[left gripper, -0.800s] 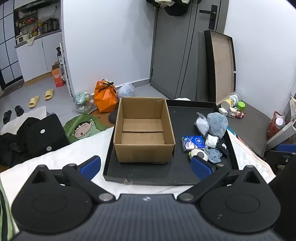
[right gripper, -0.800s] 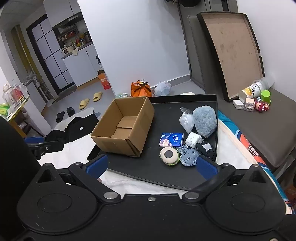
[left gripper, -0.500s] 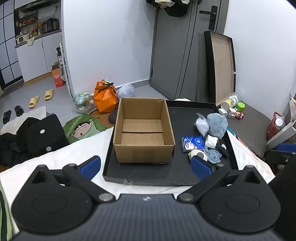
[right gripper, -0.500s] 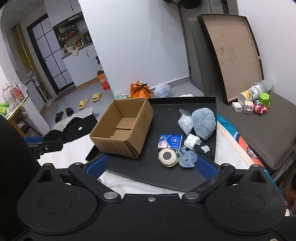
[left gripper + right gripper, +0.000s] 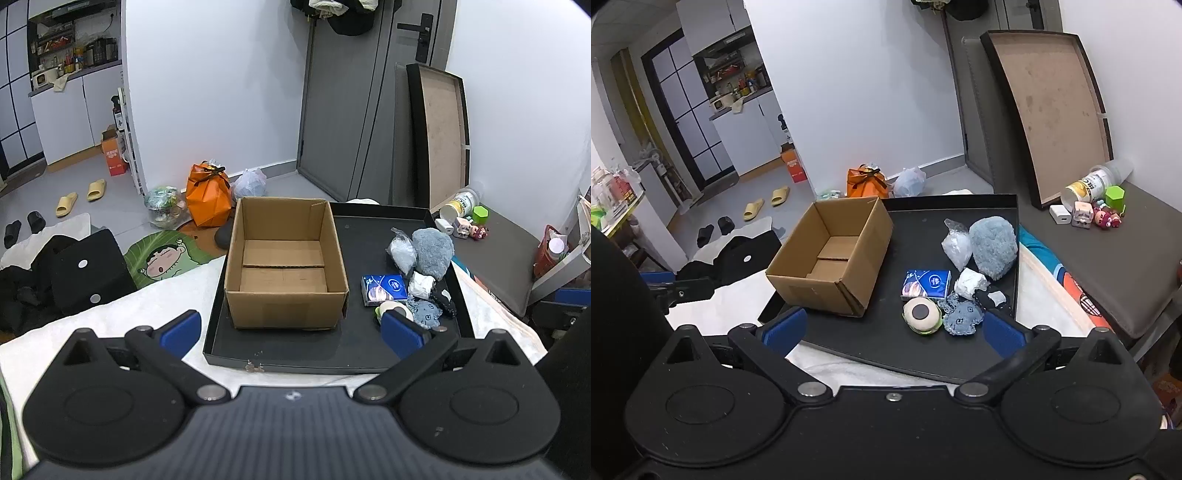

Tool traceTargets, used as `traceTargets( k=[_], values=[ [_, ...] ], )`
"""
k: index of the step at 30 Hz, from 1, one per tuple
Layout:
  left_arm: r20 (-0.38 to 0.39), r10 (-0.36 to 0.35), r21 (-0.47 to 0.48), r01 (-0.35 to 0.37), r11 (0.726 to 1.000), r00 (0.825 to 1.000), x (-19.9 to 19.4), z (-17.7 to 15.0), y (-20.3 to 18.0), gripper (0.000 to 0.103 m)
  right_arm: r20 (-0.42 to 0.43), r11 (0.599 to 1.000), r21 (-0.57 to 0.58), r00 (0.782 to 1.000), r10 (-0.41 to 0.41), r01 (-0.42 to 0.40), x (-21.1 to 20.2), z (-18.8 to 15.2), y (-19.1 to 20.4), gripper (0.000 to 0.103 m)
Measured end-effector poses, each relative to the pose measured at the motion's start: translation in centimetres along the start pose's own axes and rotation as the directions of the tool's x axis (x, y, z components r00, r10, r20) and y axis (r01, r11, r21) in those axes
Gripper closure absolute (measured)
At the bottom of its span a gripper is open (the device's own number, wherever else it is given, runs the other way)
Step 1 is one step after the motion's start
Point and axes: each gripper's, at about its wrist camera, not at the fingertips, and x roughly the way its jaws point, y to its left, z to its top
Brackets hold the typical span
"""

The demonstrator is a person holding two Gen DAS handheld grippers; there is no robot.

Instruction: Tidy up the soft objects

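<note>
left gripper [image 5: 291, 328] and right gripper [image 5: 892, 326]: both spread wide, empty | step: approach, nothing boxed | soft pile on black tray [image 5: 871, 343], at 3 o'clock of open brown cardboard box [image 5: 831, 258] | next: right descends onto round cream plush [image 5: 921, 315]

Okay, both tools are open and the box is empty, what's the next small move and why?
Probably ease the right tool down toward the round cream plush. It lies nearest, at the front of the pile on the black tray, uncovered, and the cardboard box beside it holds nothing.
</note>
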Motion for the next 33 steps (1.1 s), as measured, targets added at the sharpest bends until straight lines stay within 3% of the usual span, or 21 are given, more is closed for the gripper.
traceTargets(
  k=[33],
  values=[
    [0.001,-0.02,-0.002,0.02,1.0,1.0,0.98,0.14,-0.61,0.0,0.007,1.0,0.004,1.0,-0.015,0.015,0.12,-0.53,-0.8,0.0]
  ],
)
